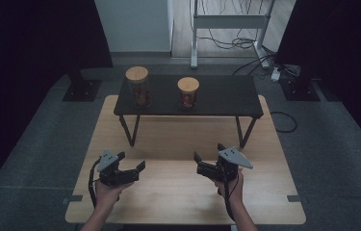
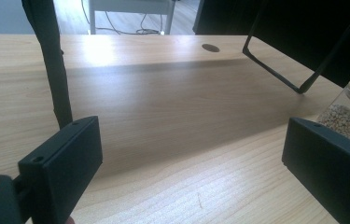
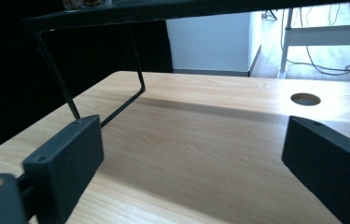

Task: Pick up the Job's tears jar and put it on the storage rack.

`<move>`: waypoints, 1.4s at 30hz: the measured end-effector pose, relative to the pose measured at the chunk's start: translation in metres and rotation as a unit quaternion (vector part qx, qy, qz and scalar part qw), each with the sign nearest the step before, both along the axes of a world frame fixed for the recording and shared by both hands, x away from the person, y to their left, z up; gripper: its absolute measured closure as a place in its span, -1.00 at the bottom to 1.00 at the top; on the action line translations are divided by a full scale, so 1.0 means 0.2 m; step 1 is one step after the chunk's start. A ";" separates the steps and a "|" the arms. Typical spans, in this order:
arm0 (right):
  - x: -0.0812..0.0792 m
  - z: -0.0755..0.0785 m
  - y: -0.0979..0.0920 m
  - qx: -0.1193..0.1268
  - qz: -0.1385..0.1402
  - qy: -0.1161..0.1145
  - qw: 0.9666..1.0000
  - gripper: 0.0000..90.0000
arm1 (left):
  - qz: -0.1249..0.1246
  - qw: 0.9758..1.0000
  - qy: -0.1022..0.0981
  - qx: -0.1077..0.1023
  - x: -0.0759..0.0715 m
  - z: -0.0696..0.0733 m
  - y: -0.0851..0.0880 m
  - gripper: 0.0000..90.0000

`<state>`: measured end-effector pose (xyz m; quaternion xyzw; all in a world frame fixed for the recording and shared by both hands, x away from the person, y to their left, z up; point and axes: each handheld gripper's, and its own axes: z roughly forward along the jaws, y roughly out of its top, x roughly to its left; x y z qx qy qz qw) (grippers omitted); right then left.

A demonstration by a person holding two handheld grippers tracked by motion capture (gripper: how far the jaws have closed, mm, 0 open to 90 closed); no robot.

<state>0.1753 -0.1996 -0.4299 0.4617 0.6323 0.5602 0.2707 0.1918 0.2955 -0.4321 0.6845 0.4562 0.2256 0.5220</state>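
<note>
The fingers of the left gripper [image 1: 131, 168] and of the right gripper [image 1: 208, 156] are being held spread with nothing between them, low over the near part of the wooden table [image 1: 178, 202]. Farther off, on the black shelf [image 1: 226, 98], the taller jar [image 1: 138, 87] is being seen at the left and the shorter jar [image 1: 188, 92] just right of it. Both are being judged rigid, smooth, breakable and moderately heavy (contents partly filling them); the body below the wooden lid is being favoured for a grip.

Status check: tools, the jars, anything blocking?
Left tool and right tool open, empty, over the light wooden table. Two cork-lidded glass jars on the black shelf, untouched. Nothing between.
</note>
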 end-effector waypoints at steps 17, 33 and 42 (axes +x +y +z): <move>-0.18 0.01 -0.03 -0.040 -0.006 0.003 0.999 -1.00 | -0.001 1.000 -0.001 -0.003 -0.01 0.01 0.01 -0.90; -0.43 -0.05 -0.15 -0.057 -0.078 -0.011 0.995 -1.00 | 0.001 1.000 -0.003 -0.007 -0.03 0.02 0.02 -0.90; -0.47 -0.08 -0.23 -0.061 -0.093 0.016 0.994 -1.00 | 0.000 1.000 -0.001 -0.006 -0.03 0.02 0.01 -0.90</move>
